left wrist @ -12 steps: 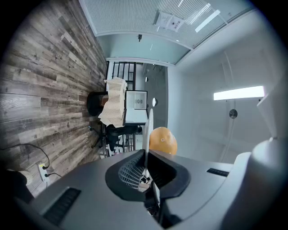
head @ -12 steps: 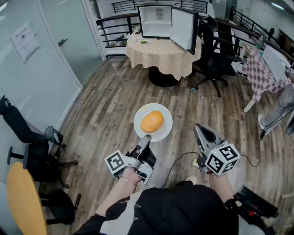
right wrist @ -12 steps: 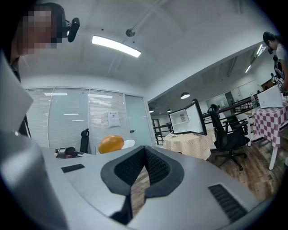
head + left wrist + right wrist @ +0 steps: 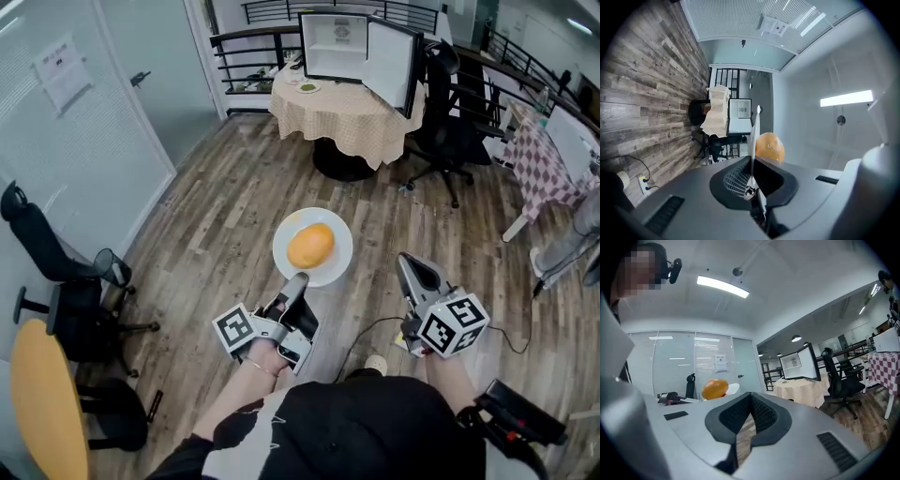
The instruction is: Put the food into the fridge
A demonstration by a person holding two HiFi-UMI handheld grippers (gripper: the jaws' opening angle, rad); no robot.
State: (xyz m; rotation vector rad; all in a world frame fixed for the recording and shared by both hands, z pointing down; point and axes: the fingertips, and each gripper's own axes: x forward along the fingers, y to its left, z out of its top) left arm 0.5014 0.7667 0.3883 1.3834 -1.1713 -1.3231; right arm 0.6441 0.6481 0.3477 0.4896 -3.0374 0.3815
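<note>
Head view: the left claw (image 4: 298,280) is clamped on the near rim of a round white plate (image 4: 333,267), held out over the wood floor. A round orange food item (image 4: 310,246) sits at the plate's centre. Only the left gripper view shows the pinch itself, with the plate edge-on as a thin white line between the pads. The right claw (image 4: 406,260) is level on the right, pads together on nothing, as the right gripper view confirms. At the far end, the small white fridge (image 4: 335,42) stands door-open on the checked-cloth tabletop (image 4: 347,111).

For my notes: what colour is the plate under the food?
White; the plate shows best in the head view.
</note>
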